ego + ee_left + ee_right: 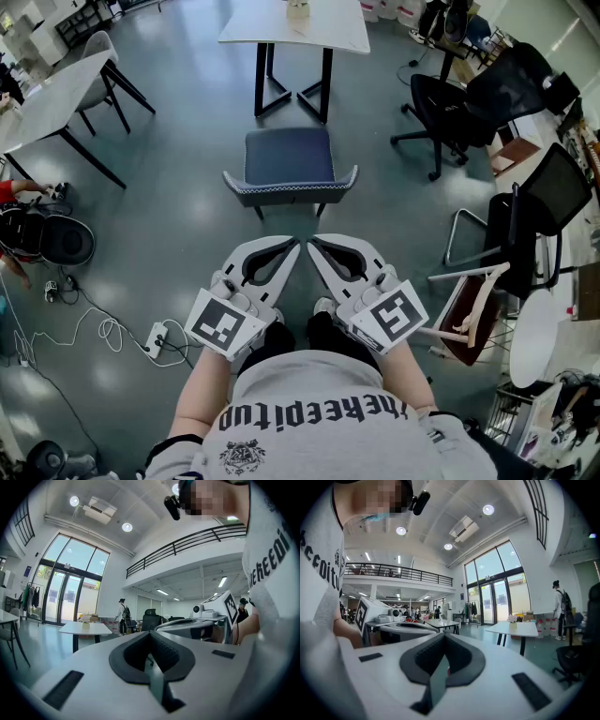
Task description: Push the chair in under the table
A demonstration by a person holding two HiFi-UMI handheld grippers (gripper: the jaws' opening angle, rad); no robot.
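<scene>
- Close in at 6 o'clock, the left hand-held gripper and right hand-held gripper are level, jaws closed on nothing, tips nearly meeting.
- Ahead at 12 o'clock, the chair stands apart from both.
- Farther at 12 o'clock is the bench; the chair stands short of it.

Holding the left gripper and the right gripper side by side before the body, tips near each other. Facing the chair on the floor just beyond them, standing in front of the worktop, not under it. Passing an office chair to the right, another table to the left, and a power strip lying on the floor left of the left gripper.
</scene>
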